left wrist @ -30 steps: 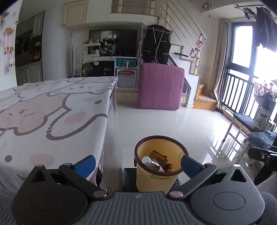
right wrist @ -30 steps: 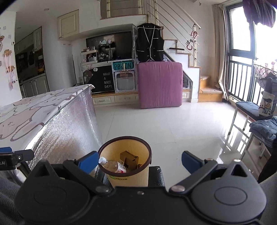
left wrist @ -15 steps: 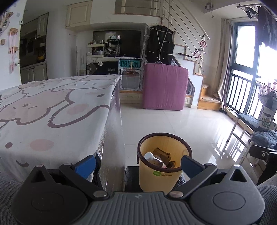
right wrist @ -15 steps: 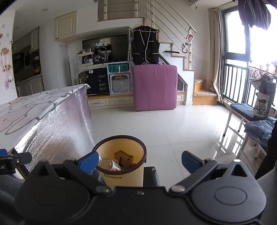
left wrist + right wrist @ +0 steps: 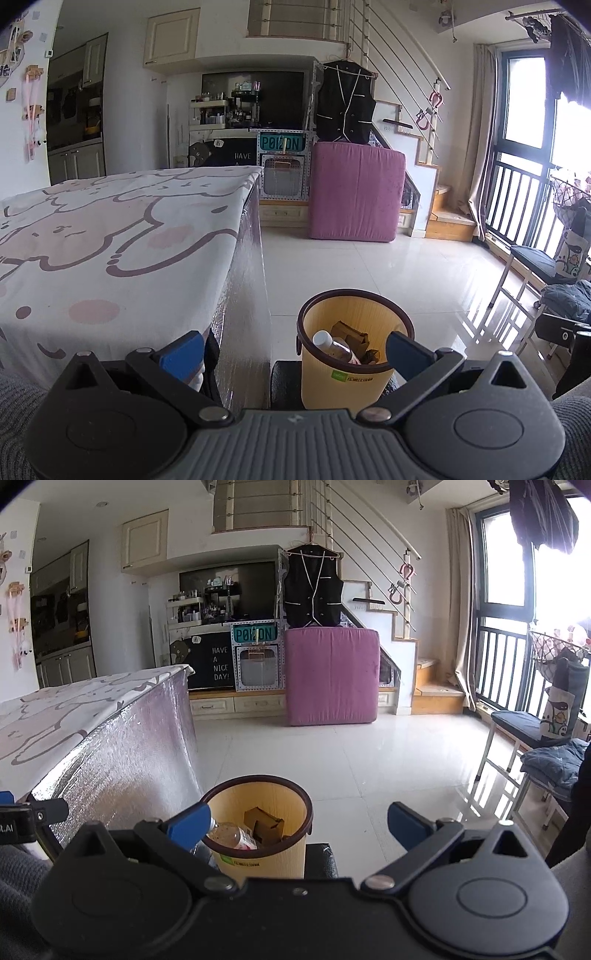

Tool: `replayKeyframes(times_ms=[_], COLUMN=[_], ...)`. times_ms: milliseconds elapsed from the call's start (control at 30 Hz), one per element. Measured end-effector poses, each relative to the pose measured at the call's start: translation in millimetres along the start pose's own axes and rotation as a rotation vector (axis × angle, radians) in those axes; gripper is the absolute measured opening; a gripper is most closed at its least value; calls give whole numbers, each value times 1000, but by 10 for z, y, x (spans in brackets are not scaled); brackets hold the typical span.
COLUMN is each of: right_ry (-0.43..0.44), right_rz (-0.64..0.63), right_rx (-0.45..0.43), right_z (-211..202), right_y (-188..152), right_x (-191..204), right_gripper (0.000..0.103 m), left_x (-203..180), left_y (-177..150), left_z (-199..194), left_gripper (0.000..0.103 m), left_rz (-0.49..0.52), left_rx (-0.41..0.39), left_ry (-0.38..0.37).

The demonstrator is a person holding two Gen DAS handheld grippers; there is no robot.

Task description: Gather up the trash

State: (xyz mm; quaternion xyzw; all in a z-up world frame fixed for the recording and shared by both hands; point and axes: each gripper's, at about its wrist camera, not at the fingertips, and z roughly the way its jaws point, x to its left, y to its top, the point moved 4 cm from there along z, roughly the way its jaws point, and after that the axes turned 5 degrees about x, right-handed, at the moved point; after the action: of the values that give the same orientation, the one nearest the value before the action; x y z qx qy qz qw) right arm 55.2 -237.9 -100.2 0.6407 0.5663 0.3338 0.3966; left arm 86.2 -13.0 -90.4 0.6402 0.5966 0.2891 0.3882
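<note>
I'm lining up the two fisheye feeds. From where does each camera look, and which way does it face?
Left wrist: on the left gripper, facing across the room over the table edge and bin; open jaws and grey sleeves show.
Right wrist: on the right gripper, lower beside the table, same direction; open jaws show.
Shared: bin, table, pink cushion.

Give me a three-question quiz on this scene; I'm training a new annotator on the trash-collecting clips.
1. True or false: the left gripper holds a piece of trash.
2. Which lies inside the yellow bin? A) a plastic bottle B) a banana peel C) a shoe
3. Fill in: beside the bin stands a table whose cloth bears a ____ print.

Key: 1. False; both grippers' jaws, the right gripper too, stand open and empty. 2. A. 3. cartoon.
</note>
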Motion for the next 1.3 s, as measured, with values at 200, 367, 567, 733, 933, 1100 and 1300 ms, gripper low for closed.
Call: replayKeyframes(times_ms=[200, 367, 567, 733, 933, 1100, 1300], right_ry=[-1, -1, -2, -2, -3, -3, -3], right_rz=[3, 4, 2, 2, 1, 1, 1], right_rx=[2, 3, 4, 4, 5, 5, 5], right_z=[1, 1, 1, 3, 3, 2, 1], right_y=[0, 2, -4, -6, -3, -1, 3], right_x=[3, 1, -2, -5, -4, -5, -4], right_gripper=[103, 103, 103, 103, 103, 103, 103], left_x=[-5, -14, -12, -21, -15, -20, -16], left_y=[-4, -5, -6, -13, -20, -18, -19], left_z=[1, -7, -7, -17, -21, -23, -21], left_gripper=[103, 103, 103, 103, 103, 103, 103], left_rz=[0, 0, 0, 1, 3, 2, 2], left_rx=[-2, -1, 0, -1, -3, -3, -3], left_ry=[1, 2, 2, 6, 11, 12, 13])
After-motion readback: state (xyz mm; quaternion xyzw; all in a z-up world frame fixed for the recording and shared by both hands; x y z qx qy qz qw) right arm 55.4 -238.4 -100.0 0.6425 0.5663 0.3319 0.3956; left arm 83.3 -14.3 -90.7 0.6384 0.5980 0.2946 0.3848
